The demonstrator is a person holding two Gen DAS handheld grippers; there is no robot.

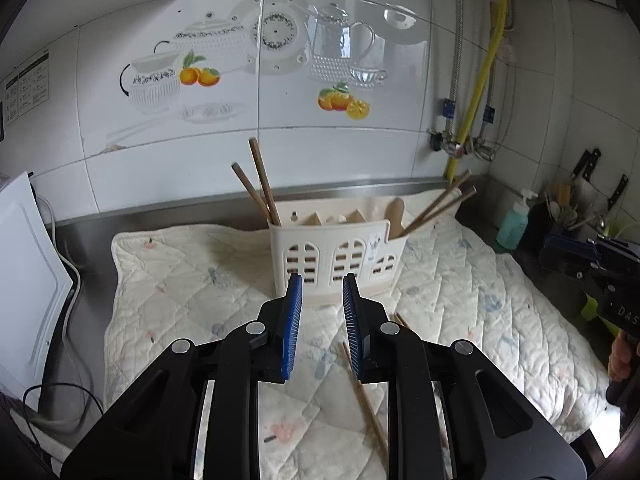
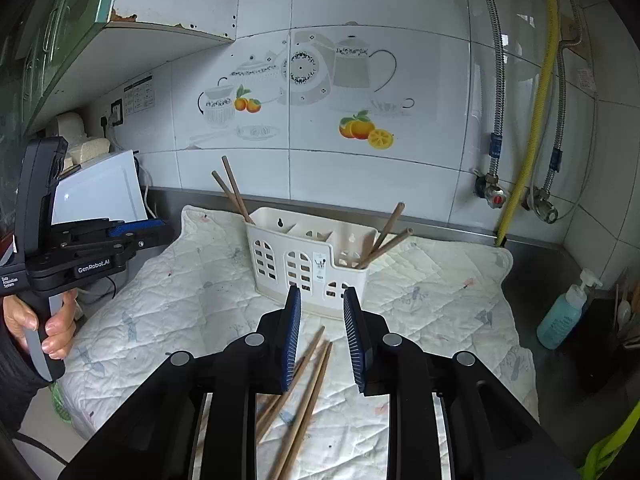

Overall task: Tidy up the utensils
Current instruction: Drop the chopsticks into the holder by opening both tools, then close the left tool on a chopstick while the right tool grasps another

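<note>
Both claws part-open, empty: left claw point(image 1: 322, 292), right claw point(image 2: 322, 300). Loose chopsticks point(image 2: 308, 380) on quilted mat point(image 2: 420, 320), near side of caddy point(image 2: 308, 256). Risks: crossed sticks, right claw may pinch several; slip on lift; nudging light caddy.

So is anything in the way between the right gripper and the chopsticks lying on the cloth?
Nothing visible is. The right gripper is open and empty, and the loose chopsticks lie bare on the quilted cloth just below its fingers, in front of the utensil holder.
</note>
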